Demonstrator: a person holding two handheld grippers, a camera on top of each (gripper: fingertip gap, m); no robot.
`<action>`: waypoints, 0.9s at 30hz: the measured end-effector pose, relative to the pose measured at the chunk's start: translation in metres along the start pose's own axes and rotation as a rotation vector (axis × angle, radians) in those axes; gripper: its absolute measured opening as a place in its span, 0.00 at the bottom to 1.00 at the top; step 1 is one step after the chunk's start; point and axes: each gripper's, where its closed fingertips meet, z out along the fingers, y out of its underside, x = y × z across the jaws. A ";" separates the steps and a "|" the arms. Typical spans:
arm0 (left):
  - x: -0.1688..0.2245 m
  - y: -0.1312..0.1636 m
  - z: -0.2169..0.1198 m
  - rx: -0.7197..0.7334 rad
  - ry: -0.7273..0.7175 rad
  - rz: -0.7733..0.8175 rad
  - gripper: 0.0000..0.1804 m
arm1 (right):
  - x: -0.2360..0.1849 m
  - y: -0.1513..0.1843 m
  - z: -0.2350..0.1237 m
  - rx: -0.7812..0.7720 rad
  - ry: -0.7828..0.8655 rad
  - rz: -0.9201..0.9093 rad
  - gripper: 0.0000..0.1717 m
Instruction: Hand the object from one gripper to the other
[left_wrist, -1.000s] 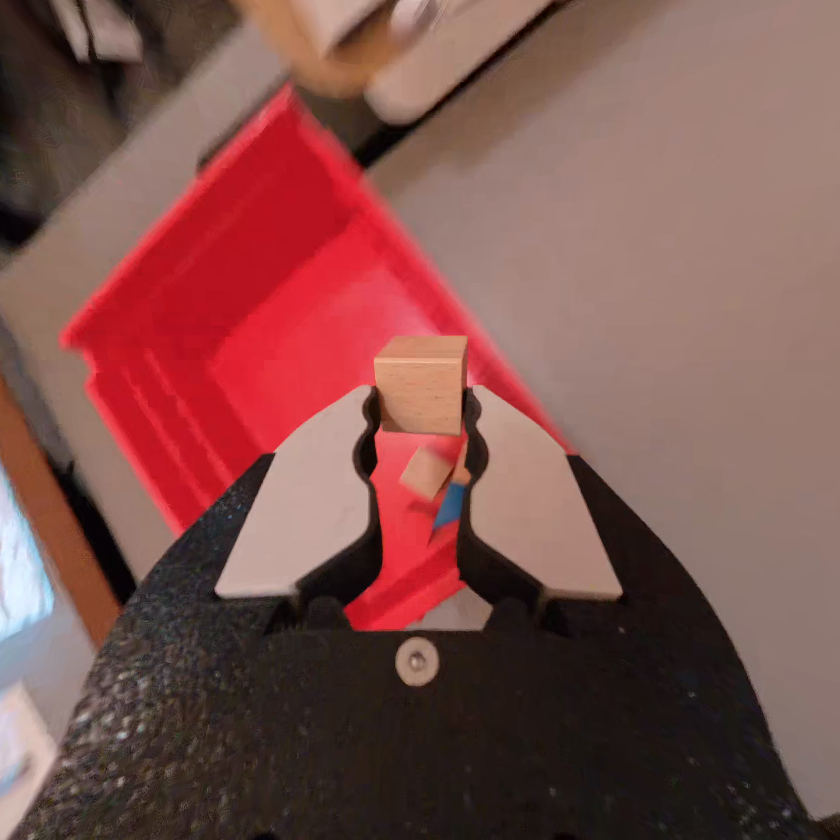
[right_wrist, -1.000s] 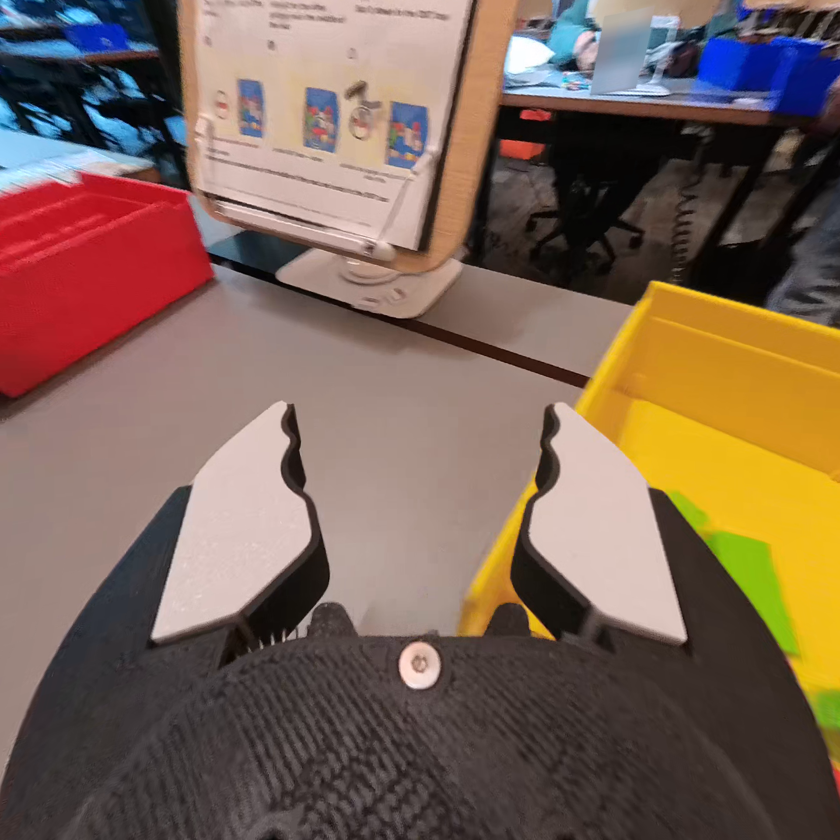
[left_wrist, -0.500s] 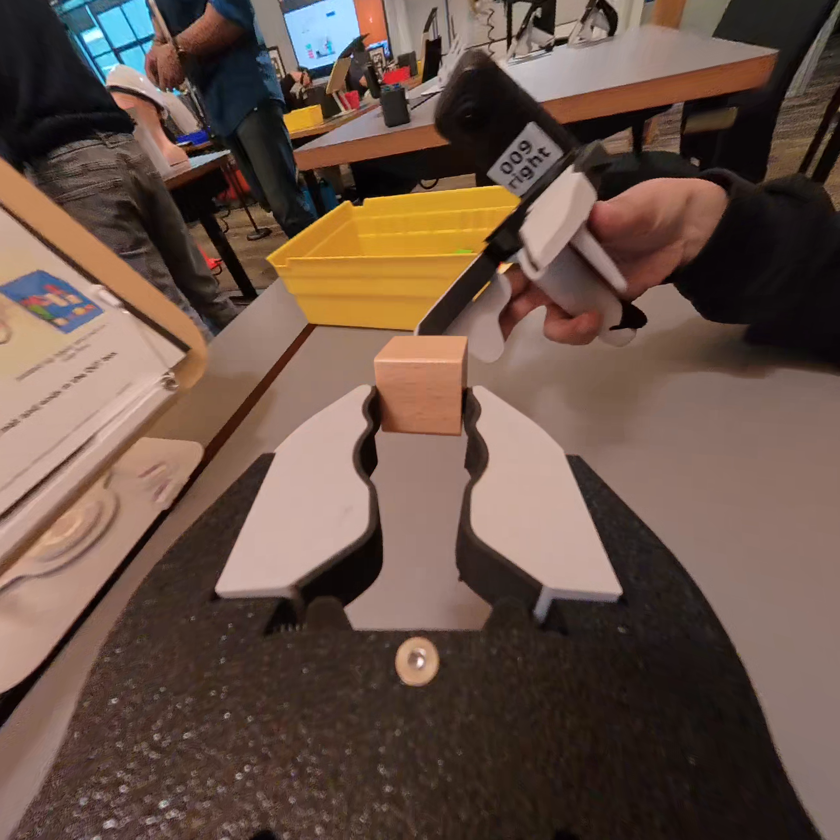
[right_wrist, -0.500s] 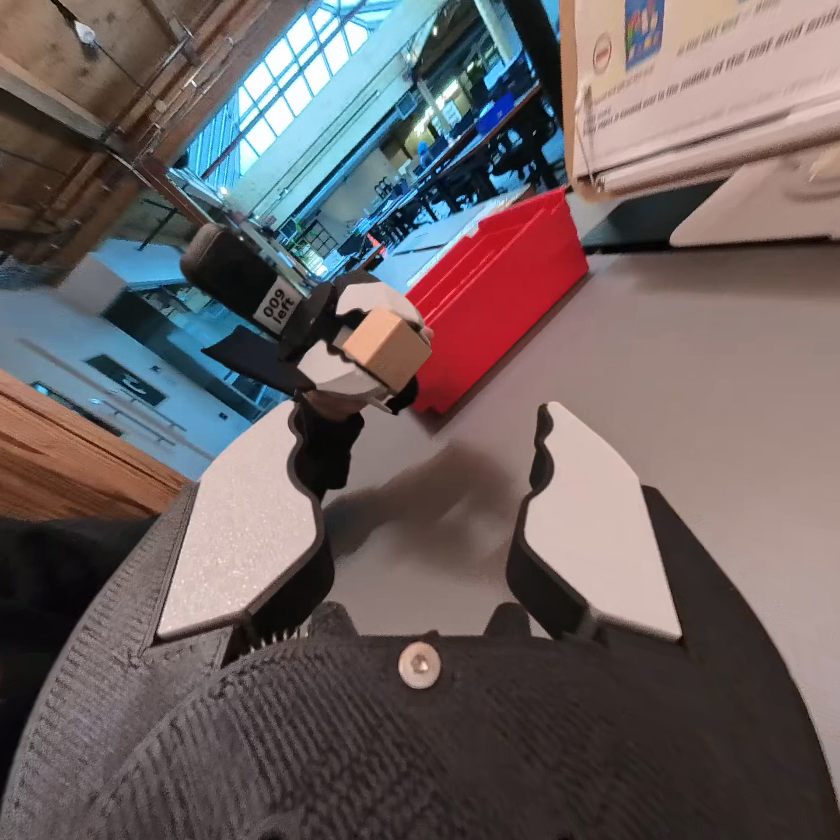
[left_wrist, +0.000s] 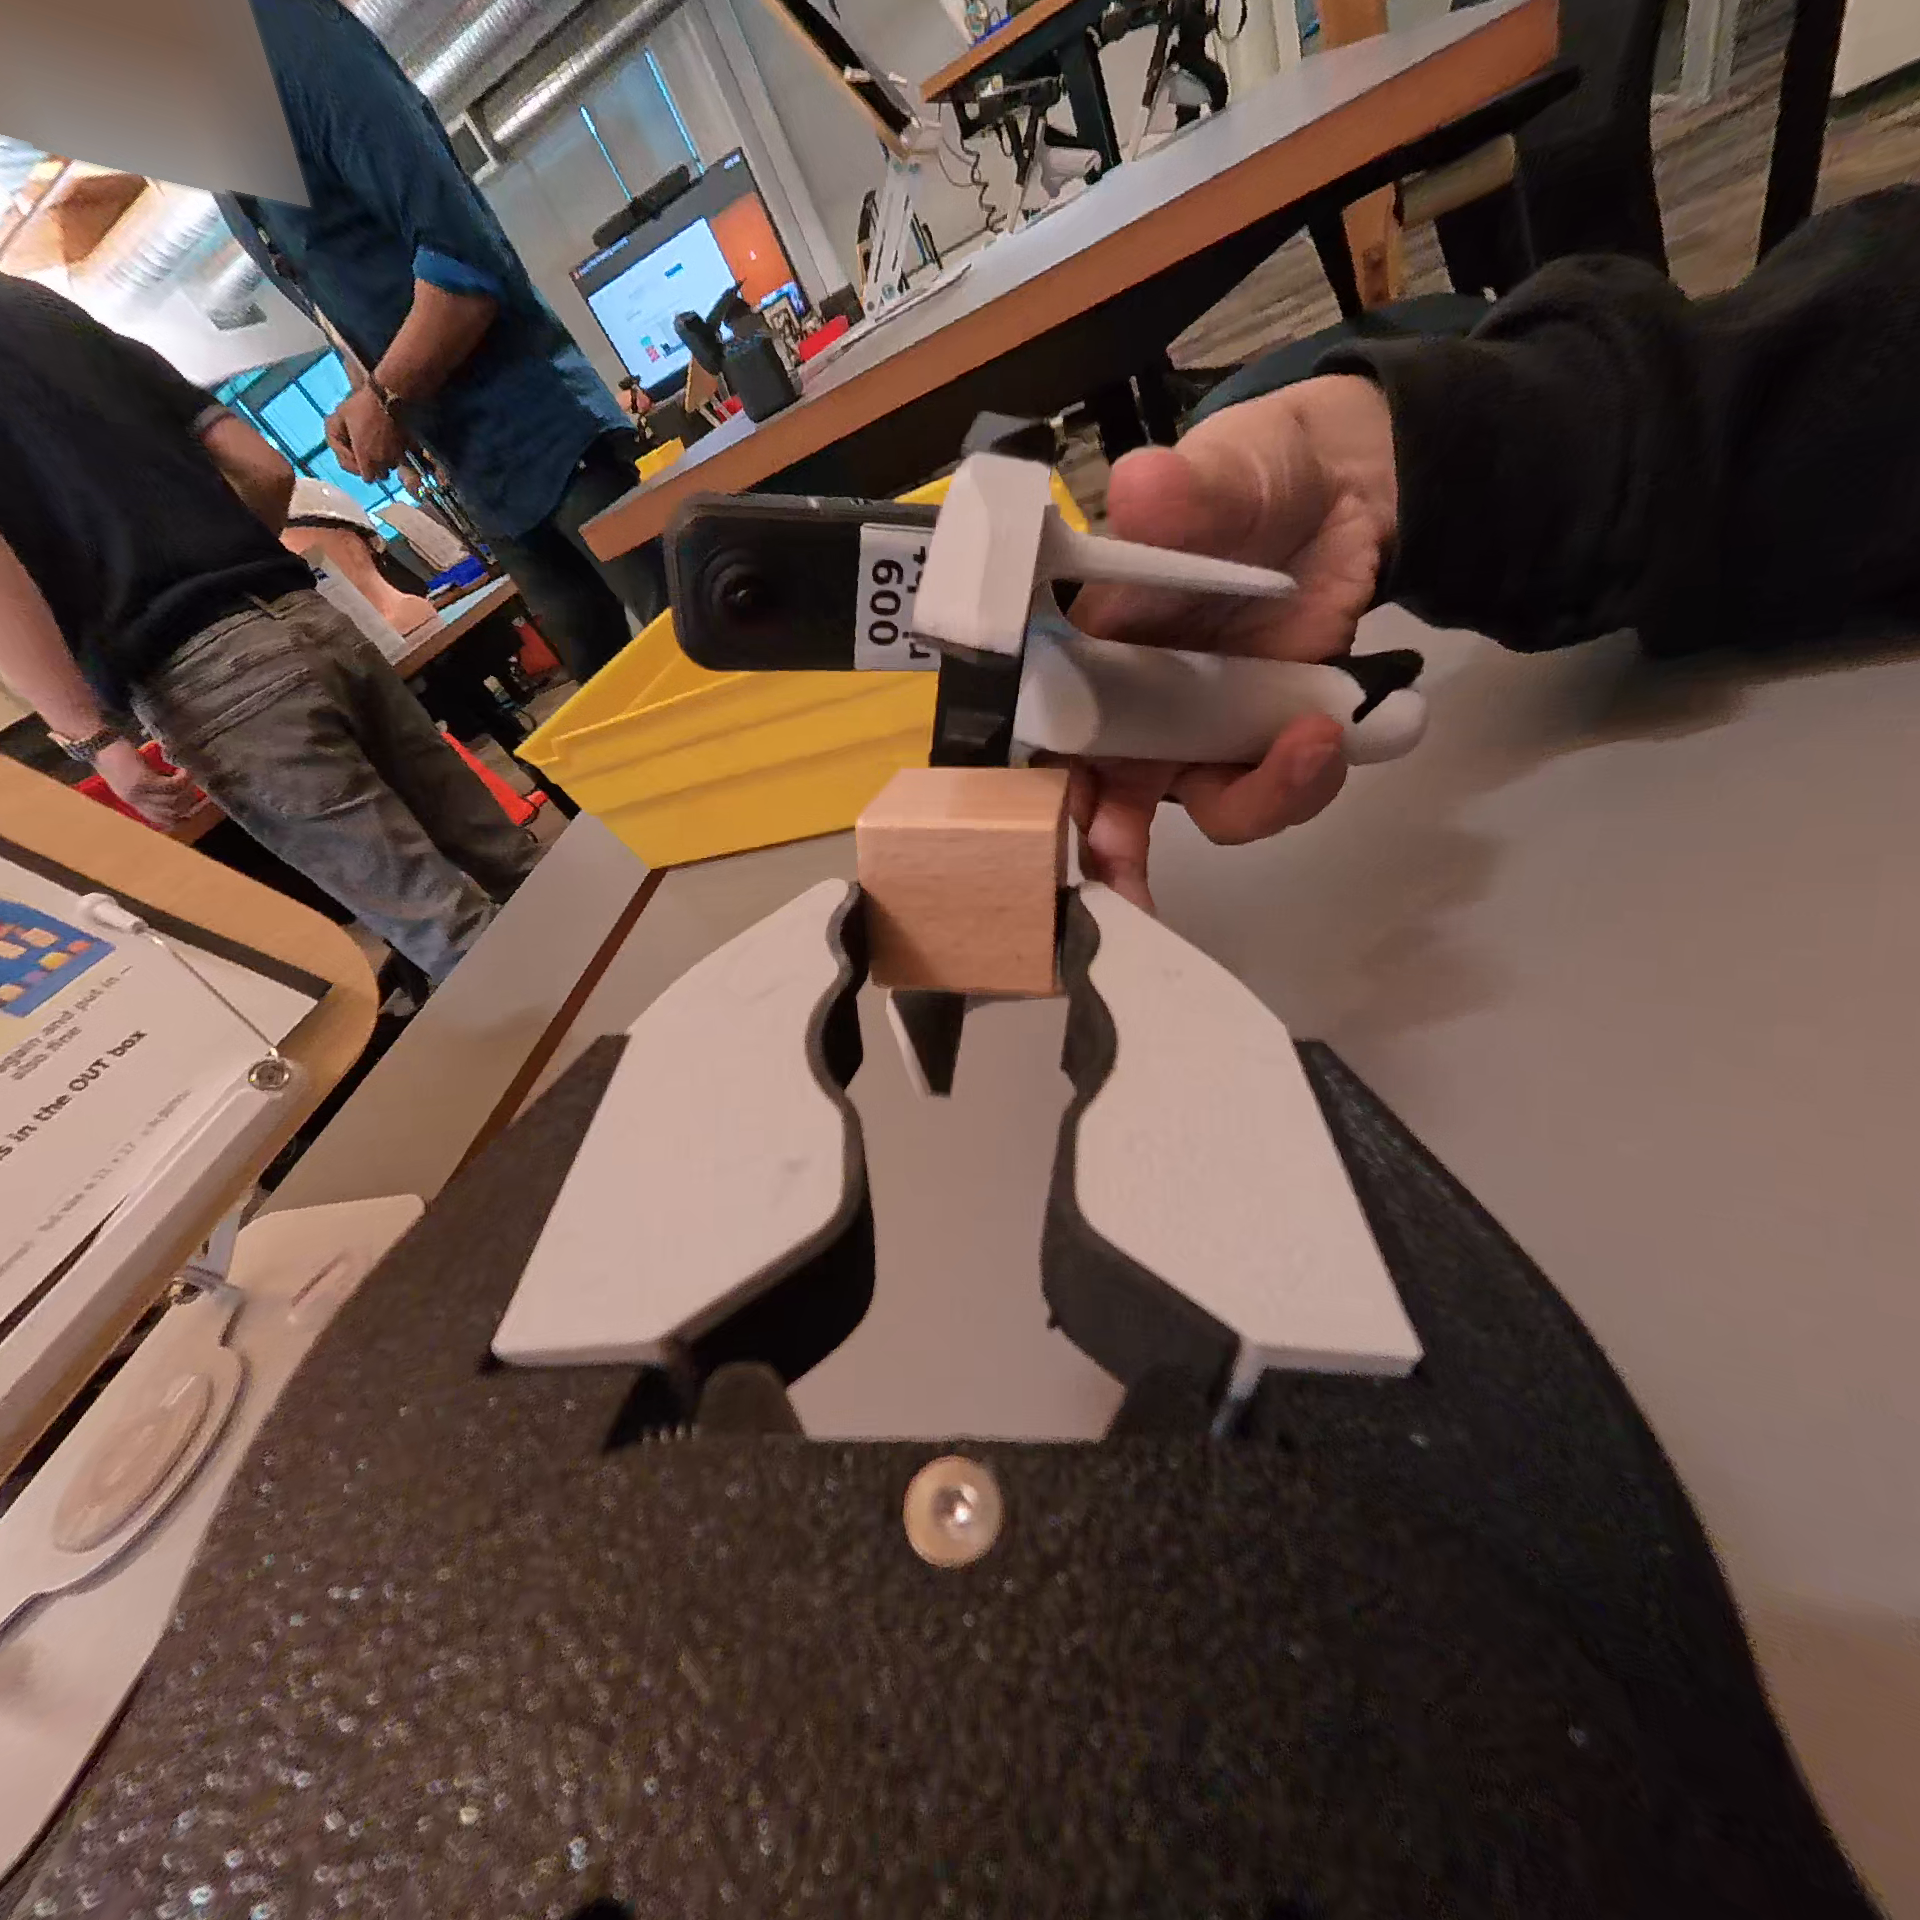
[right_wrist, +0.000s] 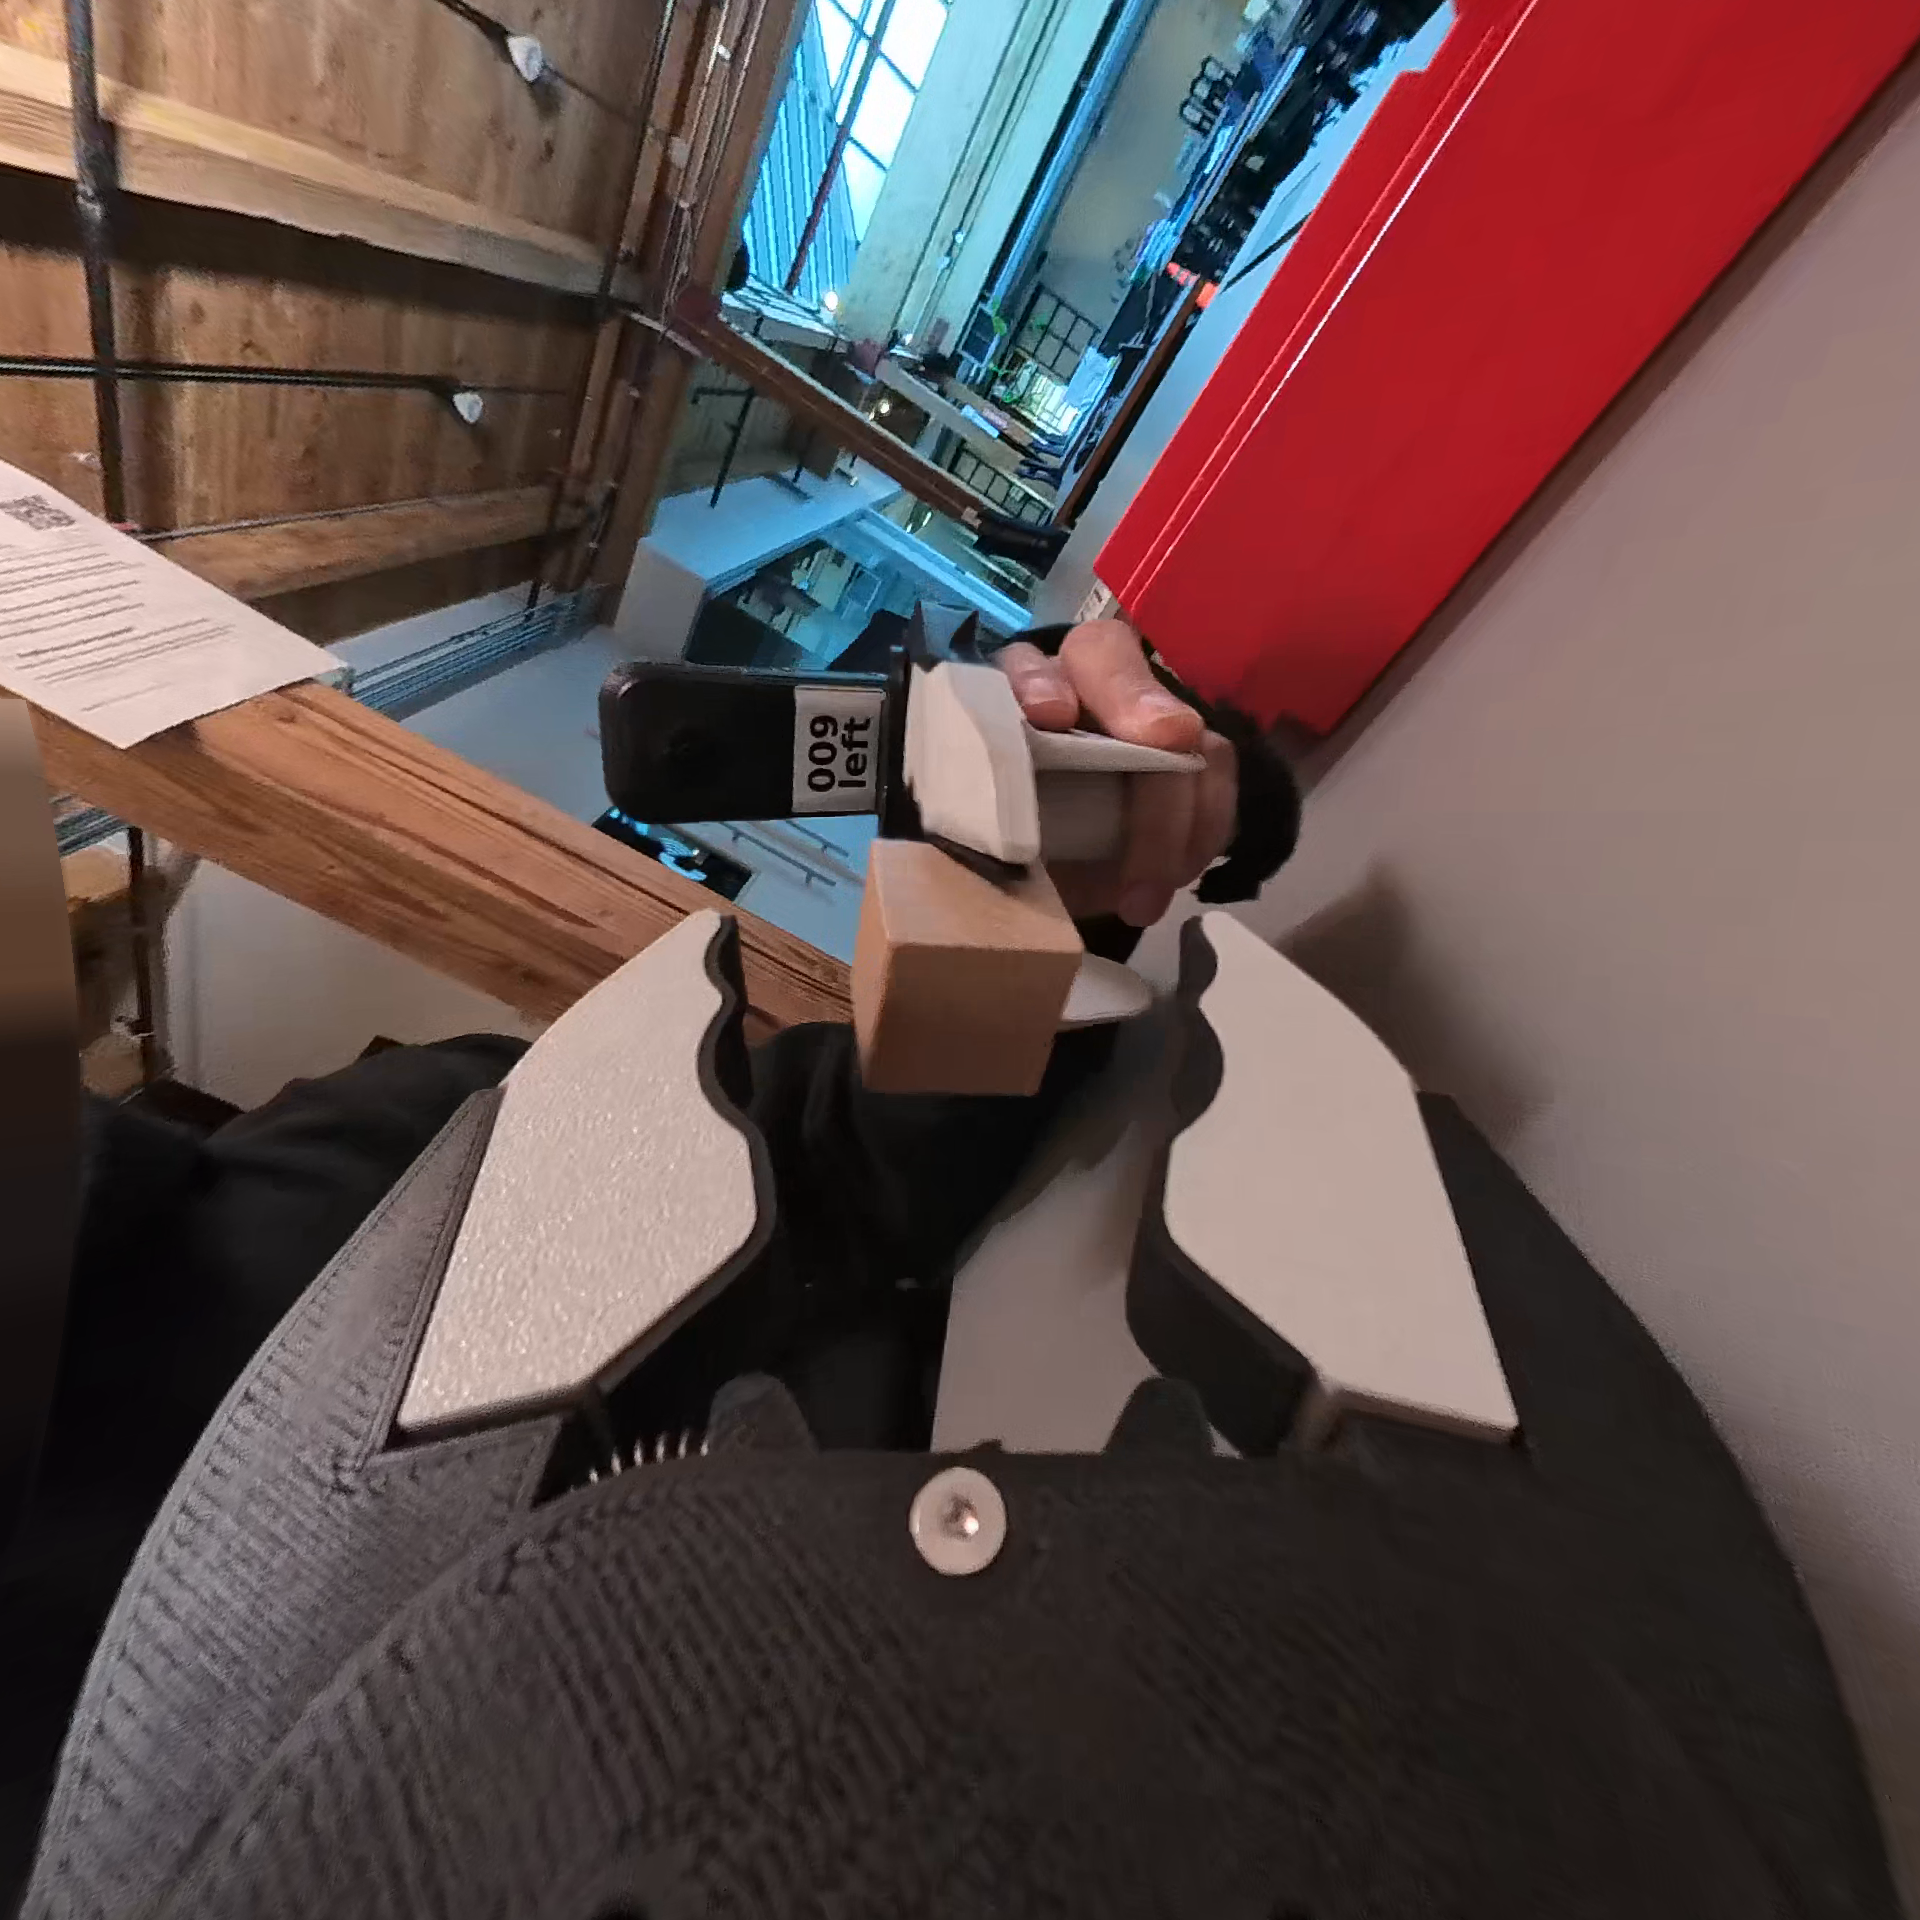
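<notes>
Left gripper: While its two pale fingers stand narrow at the centre of the left wrist view, the left gripper (left_wrist: 961, 925) clamps a wooden cube (left_wrist: 961, 894) between its tips, both pads pressed on the cube's sides.
Wooden cube: It sits at the middle of both views, raised above the grey table (left_wrist: 1558, 987); in the right wrist view the cube (right_wrist: 961, 997) lies between the near fingers.
Right gripper: Its jaws stand wide in the right wrist view, and the right gripper (right_wrist: 961, 997) brackets the cube with a clear gap on either side, neither pad touching it.
Right hand: In the left wrist view, just behind the cube and right of centre, a hand (left_wrist: 1247, 623) in a dark sleeve holds the right gripper's handle.
Left hand: Above the cube in the right wrist view, a hand (right_wrist: 1143, 769) grips the left gripper's handle.
Yellow bin: It stands on the table behind the cube, left of centre in the left wrist view (left_wrist: 727, 748).
Red bin: It fills the upper right of the right wrist view (right_wrist: 1455, 364).
Sign board: It leans at the left edge of the left wrist view (left_wrist: 156, 1039).
Bystanders: Two people (left_wrist: 260, 623) stand in the upper left of the left wrist view, beyond the table.
</notes>
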 end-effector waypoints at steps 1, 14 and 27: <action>0.001 0.002 0.001 -0.013 -0.002 0.005 0.19 | -0.001 0.001 0.001 -0.002 -0.010 0.005 0.45; -0.008 0.005 0.006 -0.008 -0.118 -0.029 0.27 | 0.005 -0.006 -0.005 0.010 0.043 -0.059 0.21; -0.035 0.033 -0.003 -0.101 -0.293 -0.112 0.25 | 0.026 -0.101 -0.319 0.496 1.443 -0.505 0.20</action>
